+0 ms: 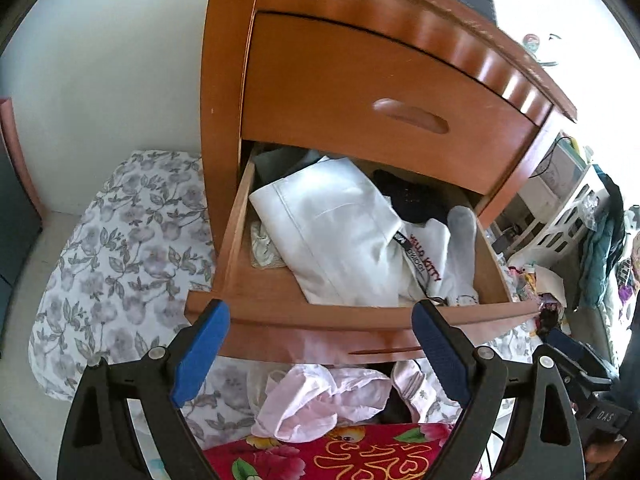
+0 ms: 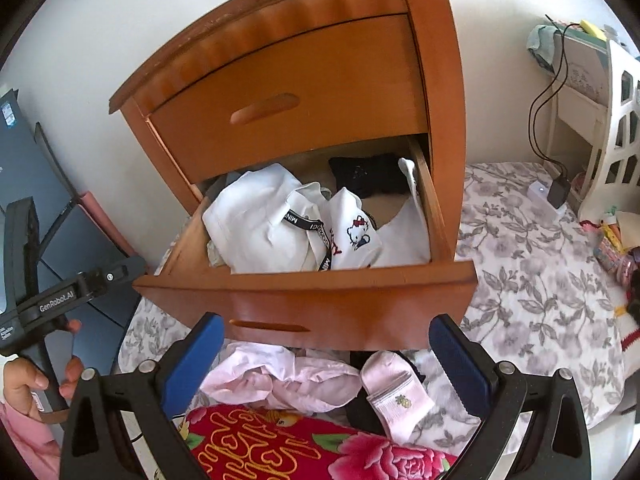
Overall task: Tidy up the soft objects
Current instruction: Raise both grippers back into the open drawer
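Note:
A wooden nightstand has its lower drawer (image 1: 280,316) (image 2: 320,300) pulled open. Inside lie a white folded garment (image 1: 336,232) (image 2: 260,224), a white Hello Kitty piece (image 2: 356,232), a black item (image 2: 372,174) and a white sock (image 1: 462,248). Below the drawer front lie a crumpled pink garment (image 1: 320,400) (image 2: 280,380), a pink sock (image 2: 396,392) and a red floral cloth (image 1: 340,456) (image 2: 300,448). My left gripper (image 1: 320,344) is open and empty just before the drawer front. My right gripper (image 2: 326,356) is open and empty above the pink garment.
The nightstand's upper drawer (image 1: 380,96) is shut. A grey floral sheet (image 1: 112,264) (image 2: 540,272) covers the bed around the nightstand. A white plastic shelf (image 2: 616,132) with a cable and charger (image 2: 558,192) stands at the right. Dark boxes (image 2: 36,184) lean at the left wall.

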Demonstrator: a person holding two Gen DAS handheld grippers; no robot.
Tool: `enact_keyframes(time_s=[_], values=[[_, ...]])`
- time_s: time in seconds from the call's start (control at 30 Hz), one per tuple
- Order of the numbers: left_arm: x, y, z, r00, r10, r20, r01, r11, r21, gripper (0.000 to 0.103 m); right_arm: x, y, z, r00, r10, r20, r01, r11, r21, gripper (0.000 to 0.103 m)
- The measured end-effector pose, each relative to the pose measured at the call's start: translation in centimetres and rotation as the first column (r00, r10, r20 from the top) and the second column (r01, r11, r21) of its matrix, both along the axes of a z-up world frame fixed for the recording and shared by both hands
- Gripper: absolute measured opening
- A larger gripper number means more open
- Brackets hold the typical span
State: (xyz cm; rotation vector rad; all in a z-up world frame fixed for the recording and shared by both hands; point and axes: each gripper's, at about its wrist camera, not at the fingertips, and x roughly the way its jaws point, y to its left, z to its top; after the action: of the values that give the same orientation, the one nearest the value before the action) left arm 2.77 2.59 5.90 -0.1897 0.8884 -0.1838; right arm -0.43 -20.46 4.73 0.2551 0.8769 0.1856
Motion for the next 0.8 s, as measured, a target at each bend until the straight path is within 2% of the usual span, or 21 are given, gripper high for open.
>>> enact_keyframes(time_s=[0.3, 0.43, 0.53, 0.8], values=[[4.4, 1.1, -0.2, 0.998, 0.031, -0.063, -0.034, 0.999, -0.041, 0.093, 4.6, 0.0, 0.6, 1.000, 0.022, 0.017, -0.021, 0.999, -0.045, 0.103], [6.7, 1.0, -0.4, 0.996, 0.023, -0.088, -0.027, 0.999, -0.041, 0.093, 7.5, -0.1, 0.3, 0.999, 0.034, -0.005, -0.034, 0.997, -0.072, 0.100], [8.5, 0.6, -0.9, 0.992, 0.008, -0.124, -0.014, 0.999, -0.047, 0.093, 9.7, -0.3, -0.4, 0.998, 0.040, -0.042, -0.043, 0.996, -0.081, 0.094], [12.5, -1.3, -3.4, 0.969, -0.046, -0.243, 0.036, 0.998, -0.043, 0.093, 13.6, 0.2, -2.5, 0.982, 0.080, -0.170, -0.094, 0.993, -0.077, 0.087]])
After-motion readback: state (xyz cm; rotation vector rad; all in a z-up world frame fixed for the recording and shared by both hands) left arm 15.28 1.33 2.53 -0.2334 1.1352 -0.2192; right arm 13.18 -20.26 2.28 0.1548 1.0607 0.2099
